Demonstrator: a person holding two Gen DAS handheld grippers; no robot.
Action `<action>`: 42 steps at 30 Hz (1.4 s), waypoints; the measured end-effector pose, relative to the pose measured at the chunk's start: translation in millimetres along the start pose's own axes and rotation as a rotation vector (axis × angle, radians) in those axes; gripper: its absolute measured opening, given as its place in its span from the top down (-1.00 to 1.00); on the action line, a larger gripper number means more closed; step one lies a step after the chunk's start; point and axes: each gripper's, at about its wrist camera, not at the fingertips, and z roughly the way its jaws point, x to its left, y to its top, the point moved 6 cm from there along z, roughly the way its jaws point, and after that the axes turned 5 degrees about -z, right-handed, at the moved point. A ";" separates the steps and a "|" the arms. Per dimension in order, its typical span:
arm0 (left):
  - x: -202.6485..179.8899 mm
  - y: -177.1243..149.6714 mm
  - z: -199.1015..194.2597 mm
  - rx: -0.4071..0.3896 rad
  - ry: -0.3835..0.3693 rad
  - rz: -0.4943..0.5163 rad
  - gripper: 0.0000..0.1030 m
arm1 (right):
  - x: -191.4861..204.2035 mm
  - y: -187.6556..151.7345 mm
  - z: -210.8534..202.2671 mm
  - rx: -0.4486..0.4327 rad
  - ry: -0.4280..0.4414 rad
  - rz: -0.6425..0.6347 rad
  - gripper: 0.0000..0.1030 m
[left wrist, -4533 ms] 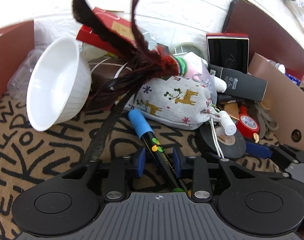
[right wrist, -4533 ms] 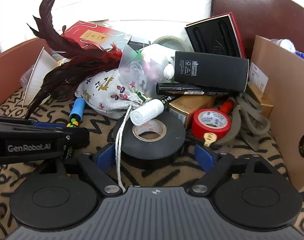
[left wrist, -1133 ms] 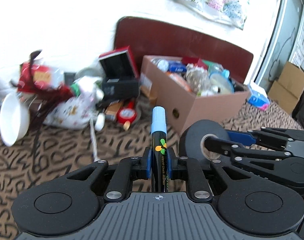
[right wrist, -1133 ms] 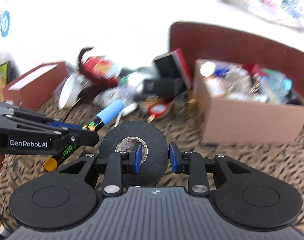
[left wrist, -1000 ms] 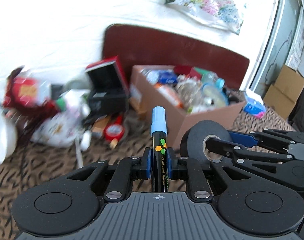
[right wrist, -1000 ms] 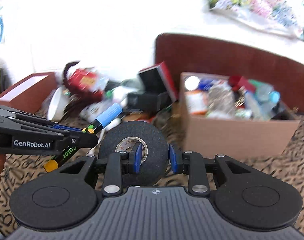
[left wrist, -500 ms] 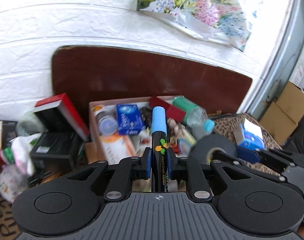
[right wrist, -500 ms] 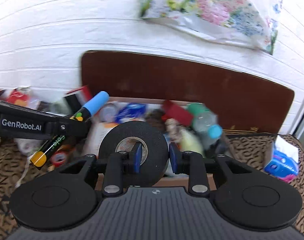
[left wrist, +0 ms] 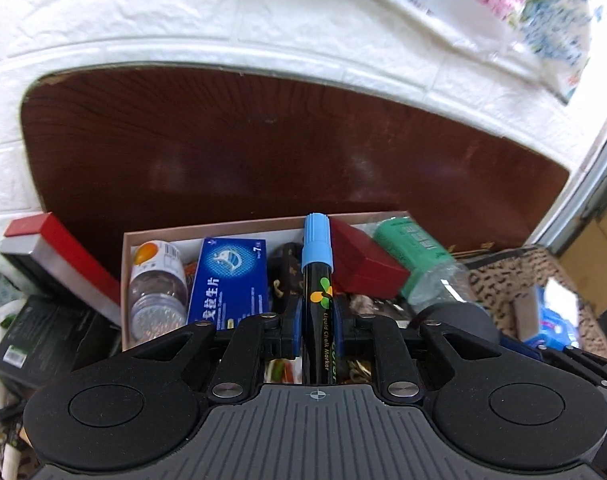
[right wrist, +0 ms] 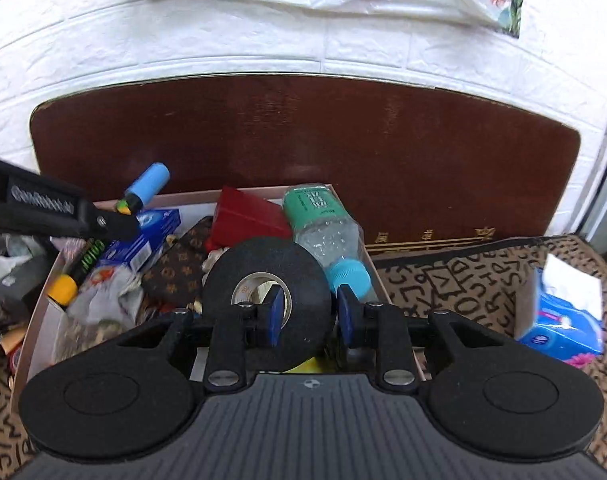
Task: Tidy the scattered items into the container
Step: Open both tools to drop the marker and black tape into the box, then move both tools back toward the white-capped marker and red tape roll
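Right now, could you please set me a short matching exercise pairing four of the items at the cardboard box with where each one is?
Items:
1. chalk marker
2. black tape roll
3. green-labelled bottle
4. blue medicine box

Places:
A. lying in the cardboard box, blue cap toward the camera
B. between the left gripper pads, whose jaws are opening
C. lying in the box beside a clear pill bottle
D. gripped through its core by the right gripper

Pairs: 1-B, 2-D, 3-A, 4-C
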 end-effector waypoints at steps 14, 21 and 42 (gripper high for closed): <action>-1.5 -15.4 -31.3 -0.093 0.029 0.149 -0.96 | 6.0 4.5 -25.9 -0.079 -0.046 -0.021 -0.75; 0.4 -24.6 -70.6 -0.114 0.043 0.178 -0.97 | 31.4 7.9 -57.4 -0.082 -0.046 -0.076 -0.85; 104.7 -122.2 -193.7 -0.195 0.069 0.082 -1.00 | 147.8 -42.2 -147.7 -0.129 -0.044 -0.279 -0.95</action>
